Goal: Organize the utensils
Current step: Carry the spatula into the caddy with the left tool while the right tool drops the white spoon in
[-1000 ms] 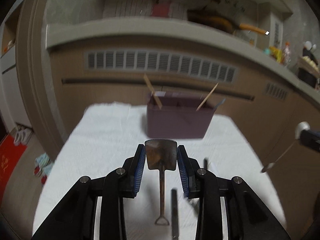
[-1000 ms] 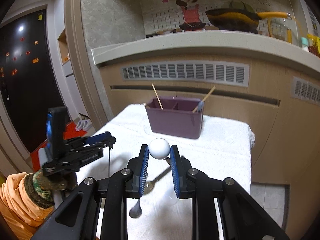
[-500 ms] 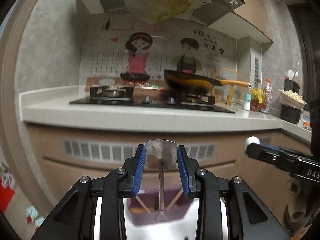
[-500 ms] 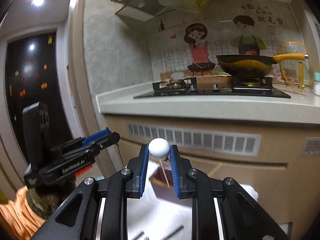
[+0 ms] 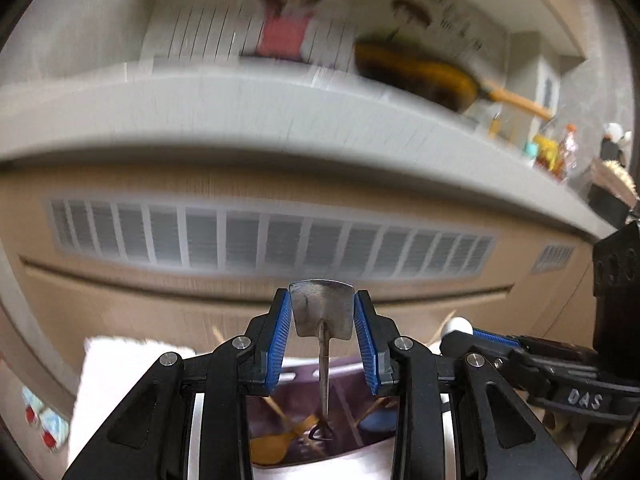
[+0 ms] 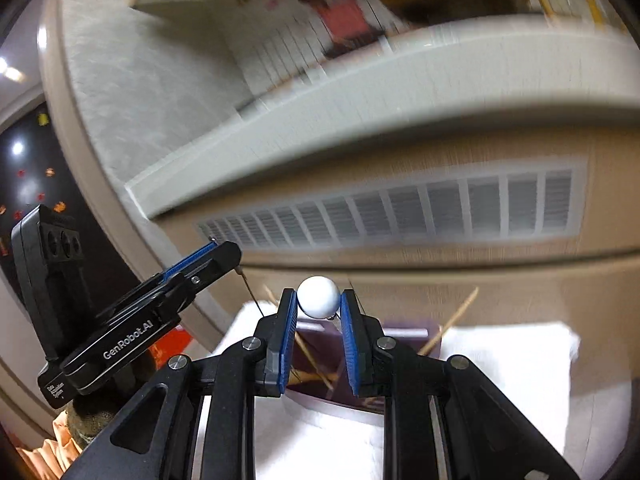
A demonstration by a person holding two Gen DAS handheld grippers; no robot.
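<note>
Views dropped to purple organizer (image 5: 320,420); shovel-spoon (image 5: 322,316) hangs handle-down

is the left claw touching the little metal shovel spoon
Touching. The left wrist view shows the left claw with both blue pads pressed against the shovel spoon blade edges, no gap either side.

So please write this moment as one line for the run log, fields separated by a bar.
left gripper: shut on small shovel spoon | right gripper: shut on white ball-handled spoon | both held above purple bin | nothing released yet
</note>
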